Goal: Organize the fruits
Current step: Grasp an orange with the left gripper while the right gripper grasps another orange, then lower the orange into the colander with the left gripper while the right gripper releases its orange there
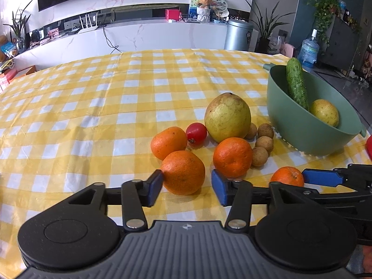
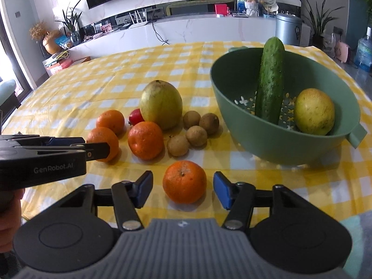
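Note:
My left gripper (image 1: 187,187) stands open around an orange (image 1: 183,172) on the yellow checked cloth; its left pad is at the peel and a gap shows at the right pad. My right gripper (image 2: 183,189) is open too, with a smaller orange (image 2: 184,181) between its pads and a gap on each side. Two more oranges (image 1: 232,157) (image 1: 168,142), a red tomato (image 1: 196,133), a big yellow-green fruit (image 1: 227,117) and several brown longans (image 2: 196,136) lie behind. The green colander bowl (image 2: 267,144) holds a cucumber (image 2: 270,79) and a yellow fruit (image 2: 313,111).
The table's left and far parts carry only the checked cloth (image 1: 81,107). The bowl stands near the table's right edge, a red object (image 1: 369,146) just beyond it. A white counter (image 1: 151,34), plants, a metal bin (image 1: 238,34) and a water jug lie behind the table.

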The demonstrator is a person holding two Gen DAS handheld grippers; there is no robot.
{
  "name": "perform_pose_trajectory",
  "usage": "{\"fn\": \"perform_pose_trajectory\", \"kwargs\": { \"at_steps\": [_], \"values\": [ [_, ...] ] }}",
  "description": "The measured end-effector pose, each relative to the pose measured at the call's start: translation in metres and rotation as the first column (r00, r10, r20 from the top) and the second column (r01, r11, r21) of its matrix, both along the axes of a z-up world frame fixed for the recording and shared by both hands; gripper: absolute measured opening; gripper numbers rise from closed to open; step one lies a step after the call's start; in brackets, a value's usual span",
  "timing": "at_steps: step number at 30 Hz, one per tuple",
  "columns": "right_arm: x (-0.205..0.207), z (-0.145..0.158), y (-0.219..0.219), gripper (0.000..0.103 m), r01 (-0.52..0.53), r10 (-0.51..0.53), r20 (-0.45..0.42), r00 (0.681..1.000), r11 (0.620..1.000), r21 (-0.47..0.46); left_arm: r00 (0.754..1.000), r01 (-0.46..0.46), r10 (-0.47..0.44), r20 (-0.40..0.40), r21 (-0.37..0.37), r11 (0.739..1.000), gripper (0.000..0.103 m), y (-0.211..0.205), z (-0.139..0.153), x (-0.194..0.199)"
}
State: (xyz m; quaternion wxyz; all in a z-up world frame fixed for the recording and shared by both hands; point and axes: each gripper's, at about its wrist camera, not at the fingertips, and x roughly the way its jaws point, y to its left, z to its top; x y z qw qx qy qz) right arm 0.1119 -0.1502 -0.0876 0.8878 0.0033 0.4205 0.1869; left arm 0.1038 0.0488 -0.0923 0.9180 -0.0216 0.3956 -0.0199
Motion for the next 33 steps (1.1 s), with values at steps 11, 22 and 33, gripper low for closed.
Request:
{"fn": "perform_pose_trajectory", "kwargs": {
  "at_steps": [11, 22, 33],
  "values": [
    [0.003, -0.005, 0.005, 0.043, -0.003, 0.002, -0.024, 1.0, 1.0, -0.022, 0.999, -0.03, 0.03, -0.027, -0.001, 1.0, 0.057, 0.006, -0.008, 0.009],
    [0.004, -0.005, 0.005, 0.041, -0.005, 0.005, -0.025, 1.0, 1.0, -0.026, 0.999, -0.035, 0.034, -0.03, -0.022, 0.999, 0.05, 0.009, -0.005, 0.005],
    [-0.008, 0.007, -0.003, 0.041, -0.016, 0.016, 0.041, 0.999, 1.0, 0.022, 0.999, -0.026, 0.027, 0.019, -0.026, 0.999, 0.05, 0.005, 0.021, -0.019]
  ]
}}
